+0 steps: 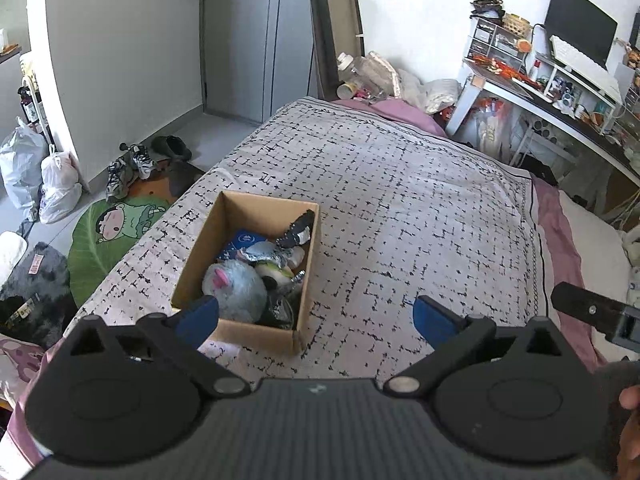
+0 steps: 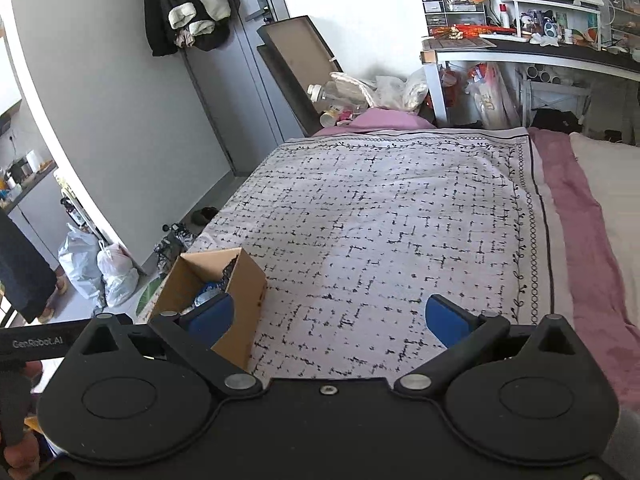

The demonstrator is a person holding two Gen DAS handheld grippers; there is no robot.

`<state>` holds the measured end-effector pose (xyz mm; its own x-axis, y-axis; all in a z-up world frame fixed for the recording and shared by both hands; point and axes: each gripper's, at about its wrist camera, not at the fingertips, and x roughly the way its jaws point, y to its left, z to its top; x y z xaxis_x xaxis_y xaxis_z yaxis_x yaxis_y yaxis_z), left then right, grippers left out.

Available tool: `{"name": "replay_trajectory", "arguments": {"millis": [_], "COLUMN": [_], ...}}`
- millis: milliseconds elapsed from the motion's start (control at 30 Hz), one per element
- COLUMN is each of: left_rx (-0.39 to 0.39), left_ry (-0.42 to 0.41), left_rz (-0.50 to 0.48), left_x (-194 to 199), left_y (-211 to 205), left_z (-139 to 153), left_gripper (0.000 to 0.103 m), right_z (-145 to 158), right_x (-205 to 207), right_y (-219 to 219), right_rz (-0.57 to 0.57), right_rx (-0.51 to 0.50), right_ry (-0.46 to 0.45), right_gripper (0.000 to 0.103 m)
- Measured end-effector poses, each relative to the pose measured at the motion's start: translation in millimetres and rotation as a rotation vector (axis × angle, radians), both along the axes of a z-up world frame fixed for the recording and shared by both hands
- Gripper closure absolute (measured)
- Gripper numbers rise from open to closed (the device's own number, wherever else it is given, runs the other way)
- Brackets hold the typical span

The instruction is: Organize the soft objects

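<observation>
A cardboard box (image 1: 240, 264) was seen on the bed (image 1: 400, 200), holding a grey plush toy (image 1: 236, 290) among other items. Both the left gripper (image 1: 316, 316) and right gripper (image 2: 328, 316) were held apart, empty. The plush was judged light and squashy, best pinched across its rounded body.

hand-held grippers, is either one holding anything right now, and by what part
Nothing is held. The left hand-held gripper and the right hand-held gripper are both open and empty above the blanket; the toys lie in the box.
</observation>
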<state>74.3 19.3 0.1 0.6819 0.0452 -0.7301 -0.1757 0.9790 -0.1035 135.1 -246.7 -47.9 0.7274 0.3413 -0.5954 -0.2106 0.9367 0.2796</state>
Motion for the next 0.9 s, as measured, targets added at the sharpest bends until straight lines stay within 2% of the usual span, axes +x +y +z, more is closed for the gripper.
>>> {"name": "replay_trajectory", "arguments": {"millis": [300, 900], "left_rx": [0.012, 0.013], "left_ry": [-0.001, -0.005], "left_rz": [-0.025, -0.033], "left_x": [-18.1, -37.3], "left_y": [-11.7, -12.8], "left_z": [2.2, 4.0], "left_gripper": [0.001, 0.001], "right_z": [2.1, -2.8], "right_x": [-13.7, -33.2], "right_y": [-5.4, 1.3], "right_rz": [0.026, 0.062], "right_rx": [-0.001, -0.068], "right_ry": [0.014, 0.032], "right_gripper": [0.0, 0.0]}}
